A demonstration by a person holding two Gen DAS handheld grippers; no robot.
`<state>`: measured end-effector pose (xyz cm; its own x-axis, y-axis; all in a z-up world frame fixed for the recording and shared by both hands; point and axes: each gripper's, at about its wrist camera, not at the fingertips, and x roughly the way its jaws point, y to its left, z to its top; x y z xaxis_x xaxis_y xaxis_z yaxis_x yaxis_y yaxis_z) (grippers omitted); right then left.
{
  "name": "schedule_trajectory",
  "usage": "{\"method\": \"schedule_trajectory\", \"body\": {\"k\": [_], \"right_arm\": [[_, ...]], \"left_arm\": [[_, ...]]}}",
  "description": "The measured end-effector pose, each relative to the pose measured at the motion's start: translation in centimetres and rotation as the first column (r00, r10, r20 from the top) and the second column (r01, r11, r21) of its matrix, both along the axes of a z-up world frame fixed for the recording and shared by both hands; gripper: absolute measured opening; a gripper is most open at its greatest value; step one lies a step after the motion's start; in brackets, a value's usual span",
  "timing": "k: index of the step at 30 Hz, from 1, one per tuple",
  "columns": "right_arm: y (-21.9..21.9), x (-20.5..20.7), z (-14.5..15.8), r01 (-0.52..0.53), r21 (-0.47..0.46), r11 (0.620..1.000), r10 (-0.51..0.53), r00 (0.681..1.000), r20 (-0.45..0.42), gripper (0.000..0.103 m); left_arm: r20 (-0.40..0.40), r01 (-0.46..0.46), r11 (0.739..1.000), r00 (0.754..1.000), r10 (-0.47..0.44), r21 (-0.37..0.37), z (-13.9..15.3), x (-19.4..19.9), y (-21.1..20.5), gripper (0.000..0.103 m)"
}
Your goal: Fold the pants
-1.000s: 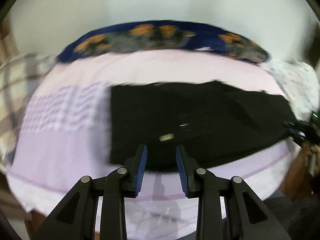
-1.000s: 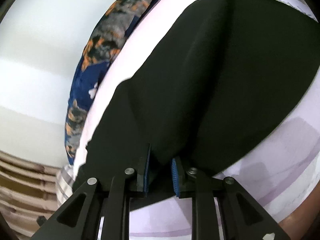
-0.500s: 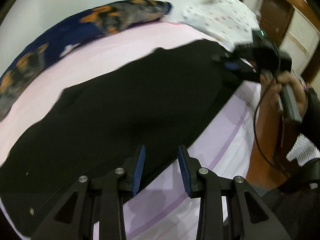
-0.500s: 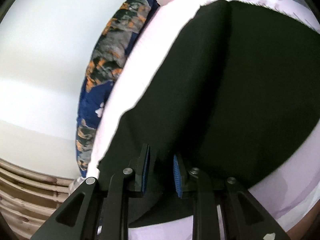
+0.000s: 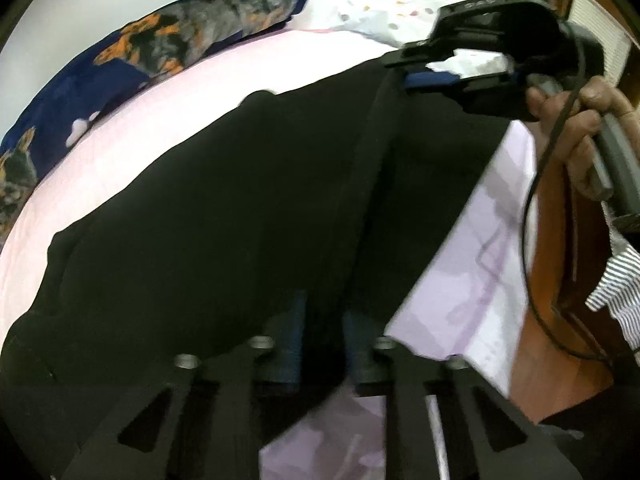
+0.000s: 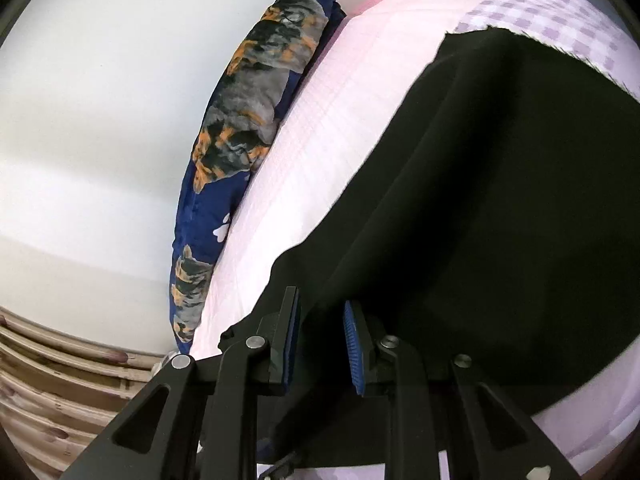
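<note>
The left gripper (image 5: 322, 340) points steeply down at the near edge of the black pants (image 5: 240, 208), and its jaws have just been closing; a fold of the dark cloth rises between the blurred blue pads, so it is clenched on that near edge. In the same view the right gripper (image 5: 432, 74) sits at the far right corner of the pants, gripped by a hand (image 5: 580, 128) with a cable trailing down beside it and a striped sleeve (image 5: 620, 300) below. From the right wrist view the right gripper (image 6: 320, 340) has a ridge of black cloth standing up between its blue pads (image 6: 353, 344), pinched and lifted off the bed; a taut crease runs from that ridge away across the garment. The pants lie spread across the pink and lilac bedsheet (image 6: 340, 128), with a checked lilac patch at their far end. A long navy pillow (image 6: 240, 152) printed with orange and grey dogs lies along the far side of the bed against a pale wall (image 6: 100, 120). A white spotted cushion (image 5: 400, 4) rests at the far right, near brown wooden furniture (image 5: 560, 320).
</note>
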<state>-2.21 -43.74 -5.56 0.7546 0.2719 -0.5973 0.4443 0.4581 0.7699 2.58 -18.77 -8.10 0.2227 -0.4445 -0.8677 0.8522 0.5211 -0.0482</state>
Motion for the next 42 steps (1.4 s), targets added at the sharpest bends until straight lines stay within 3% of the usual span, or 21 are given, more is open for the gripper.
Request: {"method": "schedule_trajectory", "body": {"k": [5,12,17,20,24,32,42], "right_arm": [[-2.5,1.3,0.9,0.066,-0.071,0.995,-0.065,0.998,0.017,0.034],[-3.8,6.4,-0.6,0.016,-0.145,0.989,-0.023,0.999,-0.046,0.034],[-3.0,10.0,-2.3,-0.084,-0.176,0.981,0.061,0.989,-0.135,0.034],[-3.0,9.4,-1.3,-0.076,-0.183,0.980,0.060,0.994,-0.093,0.034],[-3.0,5.4,0.4,-0.022,-0.092,0.995,0.022,1.000,0.000,0.043],[-0.3,-2.4,-0.9,0.028,0.028,0.999,-0.029,1.000,0.009,0.043],[4.9,-2.9,-6.2,-0.001,0.255,0.967,-0.005,1.000,0.022,0.043]], "left_arm": [[-0.081,-0.044,0.997,0.996,0.039,-0.064,-0.4,1.3,1.1,0.006],[-0.158,-0.094,0.986,0.985,0.072,-0.135,-0.6,2.1,2.2,0.006],[-0.174,-0.110,0.982,0.981,0.083,-0.152,-0.7,2.2,2.4,0.007],[-0.188,-0.116,0.980,0.978,0.085,-0.161,-0.8,2.4,2.5,0.007],[-0.205,-0.128,0.976,0.974,0.092,-0.173,-0.8,2.6,2.6,0.007],[-0.203,-0.130,0.976,0.975,0.093,-0.175,-0.9,2.6,2.7,0.007],[-0.192,-0.130,0.977,0.977,0.097,-0.168,-0.8,2.4,2.6,0.007]]}}
